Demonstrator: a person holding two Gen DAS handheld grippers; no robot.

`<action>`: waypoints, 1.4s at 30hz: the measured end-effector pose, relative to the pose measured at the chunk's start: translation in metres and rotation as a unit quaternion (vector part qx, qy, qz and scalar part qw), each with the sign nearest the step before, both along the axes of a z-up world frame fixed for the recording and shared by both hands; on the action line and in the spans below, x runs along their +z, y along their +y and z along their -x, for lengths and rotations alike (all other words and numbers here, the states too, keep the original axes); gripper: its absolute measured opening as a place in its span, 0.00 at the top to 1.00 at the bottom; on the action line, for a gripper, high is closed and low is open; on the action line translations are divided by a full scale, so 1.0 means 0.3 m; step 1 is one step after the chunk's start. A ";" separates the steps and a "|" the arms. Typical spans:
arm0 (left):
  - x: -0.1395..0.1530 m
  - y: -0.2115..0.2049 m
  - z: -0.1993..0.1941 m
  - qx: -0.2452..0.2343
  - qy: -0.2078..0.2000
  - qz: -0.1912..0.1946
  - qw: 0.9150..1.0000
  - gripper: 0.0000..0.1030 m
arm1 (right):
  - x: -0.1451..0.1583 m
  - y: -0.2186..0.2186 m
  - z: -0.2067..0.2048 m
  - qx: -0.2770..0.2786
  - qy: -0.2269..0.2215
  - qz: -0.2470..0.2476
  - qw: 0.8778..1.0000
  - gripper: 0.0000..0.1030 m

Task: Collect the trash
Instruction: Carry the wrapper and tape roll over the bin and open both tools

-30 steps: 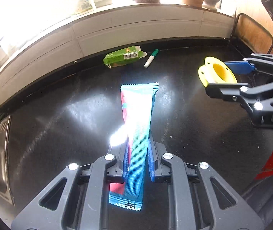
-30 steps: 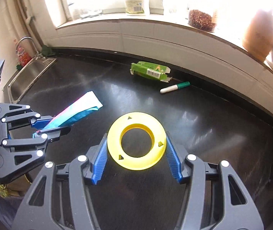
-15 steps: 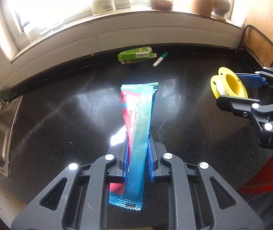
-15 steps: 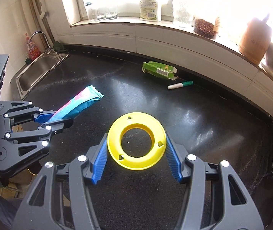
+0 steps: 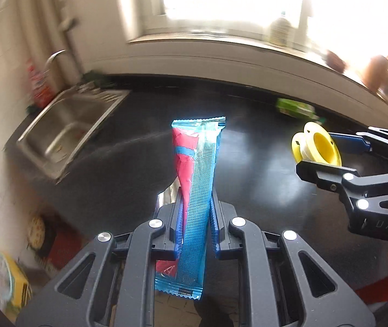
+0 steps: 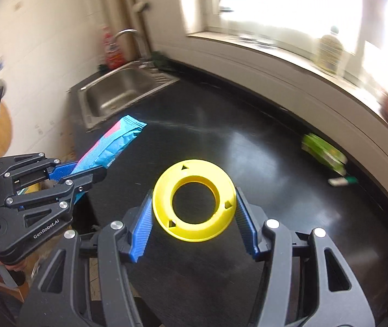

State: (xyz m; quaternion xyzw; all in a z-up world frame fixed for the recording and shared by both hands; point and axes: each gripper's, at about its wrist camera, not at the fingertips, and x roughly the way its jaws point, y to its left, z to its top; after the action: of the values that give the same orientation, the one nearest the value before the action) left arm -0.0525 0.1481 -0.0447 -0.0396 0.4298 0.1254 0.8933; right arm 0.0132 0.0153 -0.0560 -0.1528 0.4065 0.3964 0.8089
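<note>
Left wrist view. My left gripper (image 5: pixel 196 227) is pinched narrow on the blue-and-pink wrapper (image 5: pixel 196 188); its blue pads press the wrapper's lower half from both sides. The wrapper stands up along the fingers, its crimped top pointing away from me, its bottom end hanging back past the pads. Below it lies the black counter (image 5: pixel 248 136). The steel sink (image 5: pixel 66 133) sits at the counter's left end. A green carton (image 5: pixel 294 107) lies at the counter's far edge, blurred. My right gripper (image 5: pixel 330 150) comes in from the right, above the counter, with the yellow spool (image 5: pixel 316 144) held between its fingers.

Right wrist view. My right gripper (image 6: pixel 194 220) is spread fairly wide yet closed on the yellow spool (image 6: pixel 194 204), one blue pad on each side of the flange, hole facing up, held above the counter (image 6: pixel 275 163). My left gripper (image 6: pixel 82 173) sits off the counter's left side, the wrapper (image 6: pixel 112 144) sticking out toward the sink (image 6: pixel 120 92). The green carton (image 6: pixel 323 151) rests near the counter's far right edge, and a marker (image 6: pixel 342 181) lies just beside it. Both are well apart from the two grippers.
</note>
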 end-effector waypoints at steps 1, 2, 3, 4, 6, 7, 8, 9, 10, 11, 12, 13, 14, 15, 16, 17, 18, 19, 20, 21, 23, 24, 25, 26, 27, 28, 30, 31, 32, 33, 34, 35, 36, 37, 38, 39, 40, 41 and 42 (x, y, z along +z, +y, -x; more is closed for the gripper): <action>-0.005 0.056 0.045 0.030 -0.001 0.001 1.000 0.84 | -0.012 0.073 0.022 0.026 0.008 -0.001 1.000 0.46; -0.013 0.108 0.088 0.058 0.000 0.002 0.998 0.84 | -0.022 0.129 0.042 0.044 0.015 -0.002 0.999 0.46; -0.020 0.147 0.121 0.078 0.003 0.004 0.997 0.84 | -0.031 0.187 0.063 0.062 0.022 -0.003 0.998 0.46; -0.036 0.205 0.175 0.107 0.007 0.008 0.994 0.84 | -0.046 0.256 0.092 0.086 0.032 -0.003 0.996 0.46; -0.066 0.285 0.269 0.150 0.014 0.013 0.988 0.84 | -0.084 0.396 0.159 0.136 0.056 -0.002 0.989 0.46; -0.090 0.333 0.329 0.174 0.019 0.018 0.984 0.84 | -0.108 0.464 0.196 0.160 0.067 0.002 0.985 0.46; -0.120 0.378 0.388 0.198 0.029 0.021 0.980 0.84 | -0.132 0.526 0.228 0.180 0.078 0.006 0.981 0.46; -0.144 0.409 0.427 0.214 0.037 0.024 0.976 0.84 | -0.154 0.580 0.258 0.197 0.085 0.011 0.977 0.46; -0.181 0.452 0.484 0.236 0.046 0.031 0.970 0.84 | -0.182 0.642 0.294 0.216 0.093 0.018 0.972 0.46; -0.220 0.494 0.539 0.258 0.053 0.038 0.964 0.84 | -0.216 0.708 0.333 0.235 0.100 0.024 0.967 0.46; -0.261 0.531 0.590 0.275 0.060 0.044 0.959 0.84 | -0.240 0.753 0.358 0.246 0.105 0.029 0.963 0.46; -0.294 0.558 0.622 0.285 0.068 0.048 0.955 0.84 | -0.285 0.822 0.395 0.261 0.114 0.037 0.958 0.46; -0.335 0.592 0.661 0.296 0.075 0.053 0.951 0.84 | -0.321 0.870 0.425 0.271 0.121 0.042 0.954 0.46; -0.372 0.618 0.689 0.304 0.077 0.058 0.948 0.84 | -0.364 0.922 0.452 0.279 0.129 0.049 0.950 0.46; -0.425 0.653 0.717 0.312 0.082 0.066 0.944 0.84 | -0.411 0.978 0.476 0.287 0.141 0.055 0.946 0.46; -0.466 0.676 0.738 0.317 0.085 0.074 0.942 0.84 | -0.451 1.023 0.506 0.293 0.147 0.059 0.943 0.46; -0.523 0.705 0.766 0.323 0.084 0.080 0.939 0.84 | -0.501 1.072 0.526 0.297 0.150 0.066 0.941 0.46; -0.559 0.725 0.778 0.327 0.081 0.082 0.938 0.84 | -0.544 1.112 0.541 0.301 0.152 0.072 0.939 0.46; -0.611 0.749 0.793 0.327 0.078 0.087 0.938 0.84 | -0.602 1.161 0.557 0.305 0.154 0.081 0.936 0.46; -0.649 0.763 0.805 0.330 0.076 0.091 0.936 0.84 | -0.643 1.192 0.569 0.307 0.153 0.088 0.935 0.46; -0.745 0.788 0.830 0.330 0.077 0.096 0.936 0.84 | -0.726 1.253 0.583 0.310 0.152 0.101 0.933 0.46; -0.786 0.804 0.835 0.330 0.075 0.099 0.936 0.84 | -0.754 1.277 0.580 0.312 0.153 0.106 0.932 0.46; -0.820 0.817 0.836 0.333 0.074 0.105 0.934 0.84 | -0.792 1.299 0.578 0.313 0.151 0.113 0.931 0.46; -0.859 0.843 0.835 0.337 0.073 0.115 0.931 0.84 | -0.826 1.316 0.576 0.314 0.147 0.121 0.930 0.46; -0.887 0.859 0.834 0.339 0.073 0.121 0.930 0.84 | -0.862 1.332 0.572 0.314 0.145 0.130 0.929 0.46; -0.917 0.871 0.832 0.341 0.073 0.121 0.930 0.84 | -0.892 1.341 0.565 0.315 0.141 0.138 0.928 0.46; -0.961 0.893 0.829 0.345 0.071 0.129 0.927 0.84 | -0.934 1.352 0.558 0.319 0.131 0.150 0.927 0.46; -0.980 0.902 0.831 0.349 0.067 0.135 0.925 0.84 | -0.950 1.356 0.551 0.320 0.127 0.154 0.926 0.46; -0.993 0.906 0.831 0.350 0.066 0.138 0.924 0.84 | -0.968 1.362 0.546 0.323 0.126 0.160 0.924 0.46; -1.006 0.914 0.830 0.350 0.066 0.141 0.924 0.84 | -0.985 1.371 0.540 0.324 0.123 0.164 0.924 0.46; -1.018 0.917 0.829 0.351 0.064 0.145 0.923 0.84 | -0.999 1.378 0.537 0.327 0.119 0.168 0.922 0.46; -1.026 0.918 0.826 0.352 0.062 0.148 0.922 0.84 | -1.010 1.387 0.536 0.329 0.116 0.171 0.921 0.46; -1.035 0.923 0.821 0.352 0.059 0.152 0.922 0.84 | -1.016 1.390 0.532 0.330 0.116 0.172 0.921 0.45; -1.040 0.924 0.815 0.351 0.057 0.152 0.922 0.84 | -1.027 1.397 0.531 0.331 0.115 0.174 0.920 0.46; -1.046 0.927 0.812 0.351 0.060 0.149 0.922 0.79 | -1.035 1.406 0.532 0.333 0.113 0.178 0.919 0.40; -1.050 0.928 0.806 0.350 0.064 0.150 0.922 0.61 | -1.039 1.415 0.533 0.335 0.113 0.181 0.918 0.31; -1.054 0.926 0.805 0.349 0.067 0.149 0.923 0.49 | -1.041 1.422 0.533 0.341 0.115 0.180 0.916 0.29; -1.052 0.921 0.809 0.352 0.064 0.141 0.923 0.32 | -1.033 1.421 0.536 0.344 0.110 0.177 0.916 0.25; -1.050 0.916 0.810 0.351 0.059 0.134 0.925 0.27 | -1.024 1.418 0.539 0.346 0.106 0.174 0.916 0.21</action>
State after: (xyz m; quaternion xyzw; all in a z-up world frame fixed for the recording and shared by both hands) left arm -0.2955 0.4228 -0.3596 -0.3002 0.4534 0.3741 0.7512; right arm -0.1484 0.4407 -0.3631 -0.3792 0.4746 0.5882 0.5337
